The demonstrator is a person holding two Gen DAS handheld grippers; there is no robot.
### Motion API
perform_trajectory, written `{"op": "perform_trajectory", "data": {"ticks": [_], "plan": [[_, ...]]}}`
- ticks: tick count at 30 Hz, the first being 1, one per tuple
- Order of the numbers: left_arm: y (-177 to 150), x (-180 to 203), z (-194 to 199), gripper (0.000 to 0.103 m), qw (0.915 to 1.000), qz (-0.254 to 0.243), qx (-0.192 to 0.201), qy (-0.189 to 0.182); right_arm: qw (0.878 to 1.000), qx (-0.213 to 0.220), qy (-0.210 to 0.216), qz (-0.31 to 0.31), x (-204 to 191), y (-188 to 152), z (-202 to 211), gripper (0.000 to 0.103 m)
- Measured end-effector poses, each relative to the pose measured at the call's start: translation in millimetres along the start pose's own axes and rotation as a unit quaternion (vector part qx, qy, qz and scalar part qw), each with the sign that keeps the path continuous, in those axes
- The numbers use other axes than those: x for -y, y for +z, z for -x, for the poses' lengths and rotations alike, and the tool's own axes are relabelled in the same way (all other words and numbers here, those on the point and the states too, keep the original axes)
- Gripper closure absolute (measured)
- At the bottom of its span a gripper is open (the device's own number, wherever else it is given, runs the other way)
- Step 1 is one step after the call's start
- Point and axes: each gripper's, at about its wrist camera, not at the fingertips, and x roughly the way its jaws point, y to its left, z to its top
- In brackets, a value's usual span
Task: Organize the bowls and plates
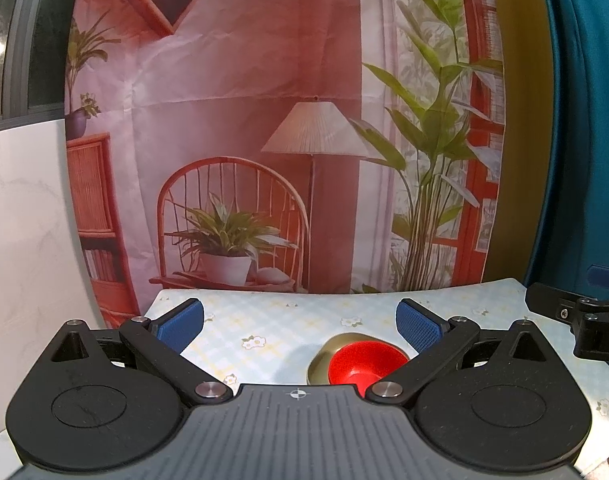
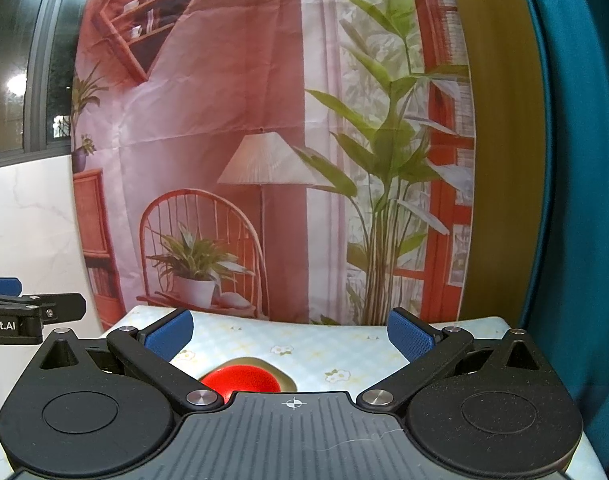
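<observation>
both ways, the jaws stand spread wide and grip nothing: the left gripper and the right gripper hover above the flowered tablecloth. below them, a red bowl sits inside a gold plate on the cloth.

This looks like a staged recording corner in a room rather than a lived-in home. A creased printed backdrop hangs behind the counter, showing a painted living room with a lamp, a wicker chair and potted plants. The counter wears a flowered checked cloth. A dark window reflecting ceiling lights, a marble-look panel and a teal curtain flank the backdrop.
</observation>
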Motion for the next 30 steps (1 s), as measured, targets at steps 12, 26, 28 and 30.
{"op": "perform_trajectory", "data": {"ticks": [12,26,28,30], "plan": [[-1.0,-0.2,-1.5,0.000,1.0000,0.000,-0.004,0.000,1.000,-0.002,0.001,-0.002,-0.6,-0.9,0.0,0.000],[-2.1,0.2,-1.2,0.000,1.0000,-0.001,-0.002,-0.001,1.000,-0.003,0.001,-0.002,0.2,-0.7,-0.3,0.000],[-4.0,0.8,-0.7,0.000,1.0000,-0.001,0.000,-0.003,1.000,-0.003,0.001,-0.002,-0.2,-1.0,-0.4,0.000],[-4.8,1.4,-1.1,0.000,1.0000,-0.002,0.000,-0.005,1.000,-0.003,0.001,-0.002,-0.4,-2.1,0.1,0.000]]}}
